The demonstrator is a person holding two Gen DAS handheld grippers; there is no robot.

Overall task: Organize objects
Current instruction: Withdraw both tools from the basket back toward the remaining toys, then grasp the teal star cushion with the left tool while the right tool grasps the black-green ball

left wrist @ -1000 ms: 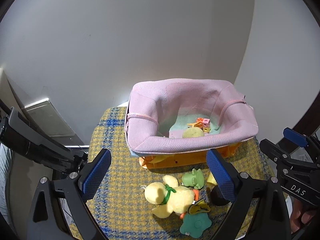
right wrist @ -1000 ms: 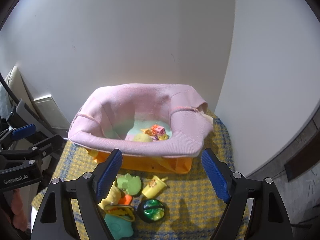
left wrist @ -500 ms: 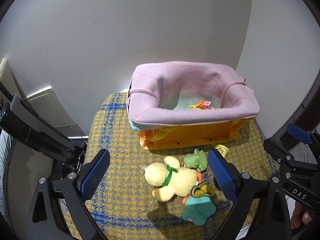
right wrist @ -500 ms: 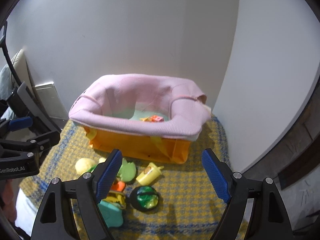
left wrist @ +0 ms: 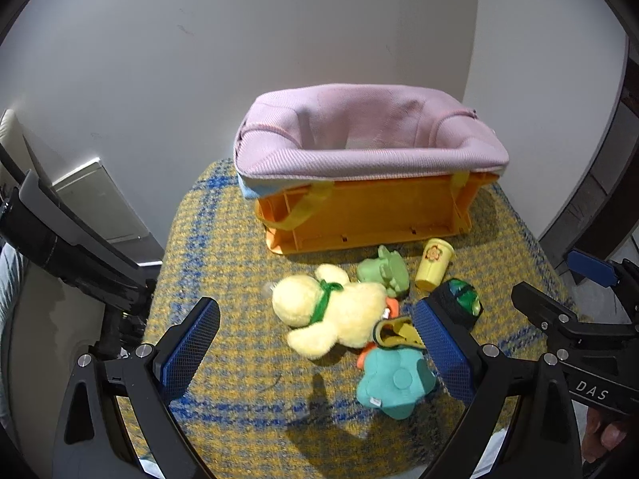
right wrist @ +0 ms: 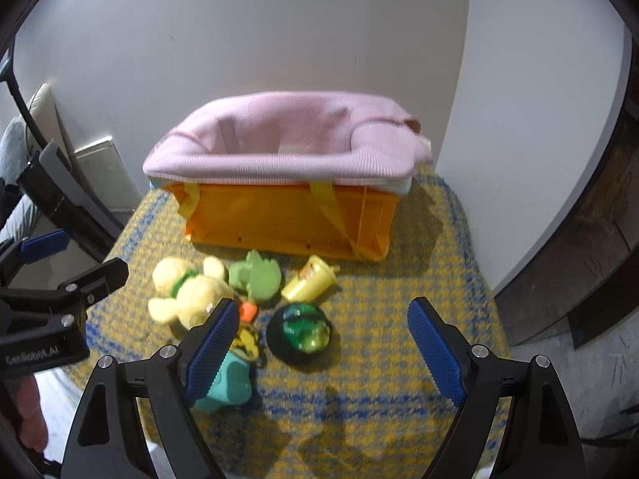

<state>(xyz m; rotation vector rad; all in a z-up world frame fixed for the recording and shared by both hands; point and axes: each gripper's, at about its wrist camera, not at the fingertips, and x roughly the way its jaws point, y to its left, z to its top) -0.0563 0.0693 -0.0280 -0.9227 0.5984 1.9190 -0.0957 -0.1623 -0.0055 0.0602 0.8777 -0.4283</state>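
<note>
toys (left wrist: 335,311) mid-cloth | orange bin (left wrist: 371,215) at wall | front cloth (right wrist: 359,411) bare

Home: plush toy (left wrist: 335,311), fabric-lined basket (left wrist: 359,215), woven cloth (left wrist: 223,239).

A: What changed?
B: Both tongs came down toward the toys. The bin (left wrist: 371,215) now shows its orange side; the toys inside it are out of sight behind the pink liner (left wrist: 367,155).
A: Jaws?
B: Right tongs (right wrist: 323,353) opening, nothing gripped. The yellow cup (left wrist: 433,265) and dark green ball (left wrist: 459,305) have appeared in the left view.
</note>
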